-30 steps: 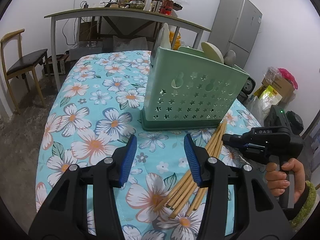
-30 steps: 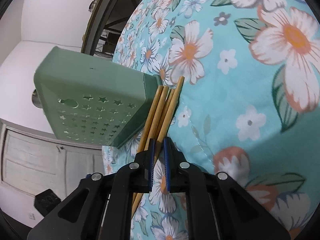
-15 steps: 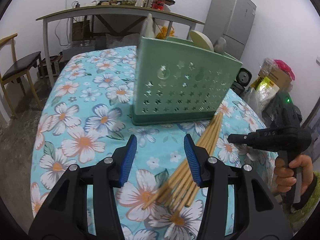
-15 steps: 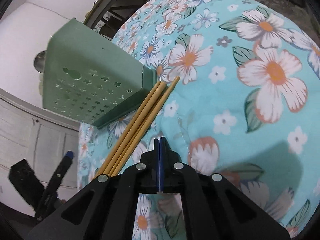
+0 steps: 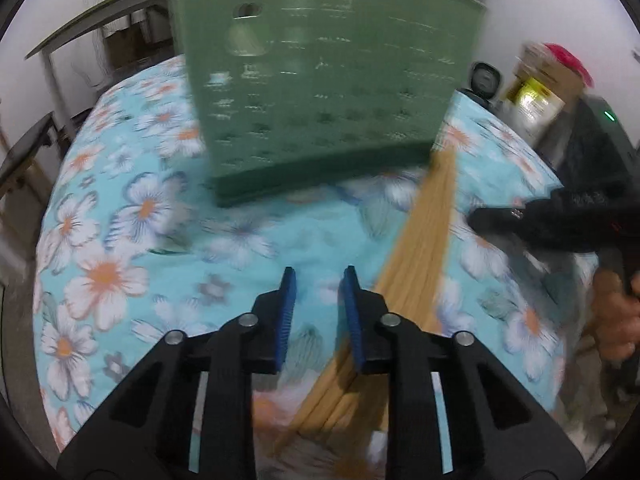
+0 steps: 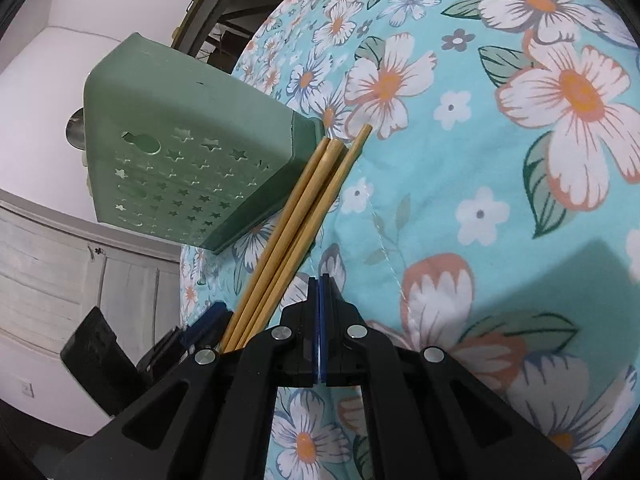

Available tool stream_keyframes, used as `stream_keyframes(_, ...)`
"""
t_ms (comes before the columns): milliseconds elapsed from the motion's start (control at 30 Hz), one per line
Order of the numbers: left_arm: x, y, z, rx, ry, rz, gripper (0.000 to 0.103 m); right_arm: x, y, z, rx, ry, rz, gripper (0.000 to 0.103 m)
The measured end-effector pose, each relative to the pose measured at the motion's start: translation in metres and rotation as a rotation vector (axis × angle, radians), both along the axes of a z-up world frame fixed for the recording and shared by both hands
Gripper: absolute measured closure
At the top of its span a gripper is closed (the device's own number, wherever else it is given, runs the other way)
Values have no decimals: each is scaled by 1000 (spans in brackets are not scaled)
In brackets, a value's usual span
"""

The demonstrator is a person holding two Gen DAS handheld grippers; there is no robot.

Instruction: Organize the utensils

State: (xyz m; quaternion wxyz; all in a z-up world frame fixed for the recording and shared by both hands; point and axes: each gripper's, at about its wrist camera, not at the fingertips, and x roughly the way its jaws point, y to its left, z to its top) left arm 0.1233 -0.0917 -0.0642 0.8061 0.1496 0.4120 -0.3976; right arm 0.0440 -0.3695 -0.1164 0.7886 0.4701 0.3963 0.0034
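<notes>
The left gripper (image 5: 318,312) has come lower and closer to the counter (image 5: 120,216) than a second ago, and its jaws have just been closing; they now stand narrowly apart with only the floral cloth between them, nothing gripped. The bundle of chopsticks (image 5: 424,248) lies just beside the left gripper's right-hand blue pad (image 5: 352,312), outside the gap, whereas earlier the wider-spread fingers straddled more of the cloth in front of it. The right gripper (image 6: 320,320) is now pressed fully together on nothing; a second ago its pads stood slightly apart over the chopsticks. The chopsticks are tan wooden sticks lying flat on the counter in a loose fan, their far ends touching the base corner of the green utensil holder (image 6: 192,152). The holder stands upright on the cloth, its wall pierced with star cut-outs. The left wrist view is motion-blurred.
</notes>
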Motion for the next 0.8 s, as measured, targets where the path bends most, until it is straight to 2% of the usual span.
stream_keyframes(133, -33, -6, -3, 25, -43, -84, 83, -8, 0, 1, 2, 1, 2, 103)
stream_keyframes(233, -47, -4, -4, 18, -43, -104, 83, -14, -1, 0, 8, 2, -1, 103)
stream_keyframes(433, -57, 5, -1, 9, -7, -129, 82, -22, -4, 1, 13, 2, -19, 103)
stream_keyframes(533, -49, 8, 6, -18, 23, -118, 82, -32, -10, 10, -12, -18, -48, 98)
stream_keyframes(600, -46, 15, 13, -48, 10, -104, 82, -34, -12, 19, -29, -49, -47, 98)
stream_keyframes(800, -36, 14, 17, -54, 15, -75, 82, -3, 23, 35, -45, -147, 121, 98)
